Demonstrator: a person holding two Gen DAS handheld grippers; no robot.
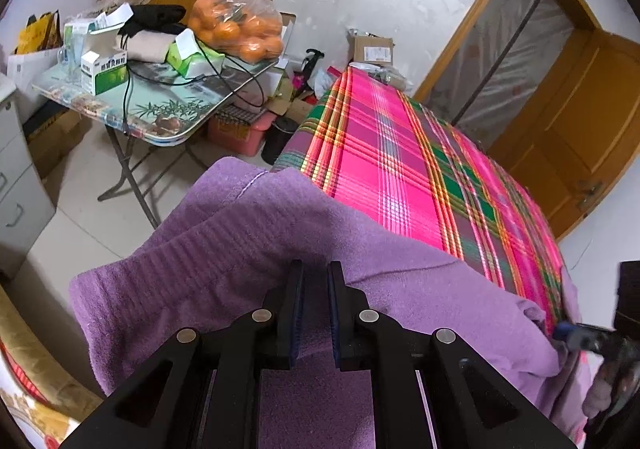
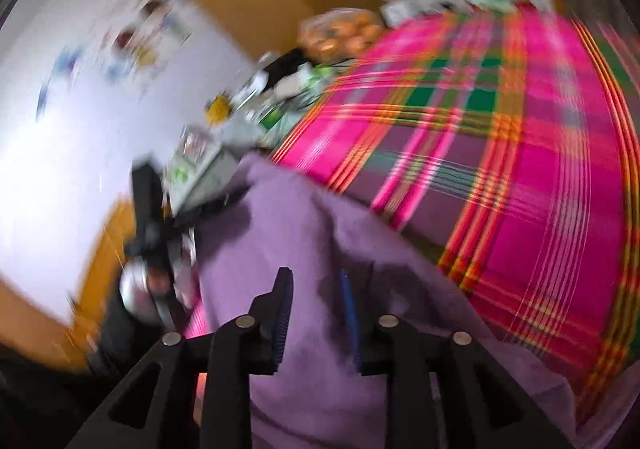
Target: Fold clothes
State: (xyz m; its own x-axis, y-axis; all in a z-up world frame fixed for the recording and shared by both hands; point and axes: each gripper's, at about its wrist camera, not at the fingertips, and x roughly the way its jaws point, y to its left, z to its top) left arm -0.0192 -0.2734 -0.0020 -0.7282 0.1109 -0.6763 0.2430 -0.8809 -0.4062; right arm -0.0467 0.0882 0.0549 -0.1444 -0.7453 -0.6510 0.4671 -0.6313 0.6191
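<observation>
A purple knitted garment (image 1: 240,233) lies bunched along the near edge of a bed covered by a pink plaid sheet (image 1: 400,169). My left gripper (image 1: 316,269) sits low over it. Its jaws stand a narrow gap apart, with purple cloth showing in the gap but not pinched, so it is open. The right wrist view is blurred. There my right gripper (image 2: 314,275) stands open wider over the same garment (image 2: 288,217), with cloth below its pads, beside the sheet (image 2: 500,169). The right gripper (image 1: 568,331) also shows at the garment's right end in the left wrist view.
A folding table (image 1: 168,105) left of the bed carries a bag of oranges (image 1: 236,29), boxes and a black cable. Cartons and a pink crate (image 1: 240,133) crowd the floor by the bed's far corner. White drawers (image 1: 16,177) stand at the left, a wooden door (image 1: 580,109) at the right.
</observation>
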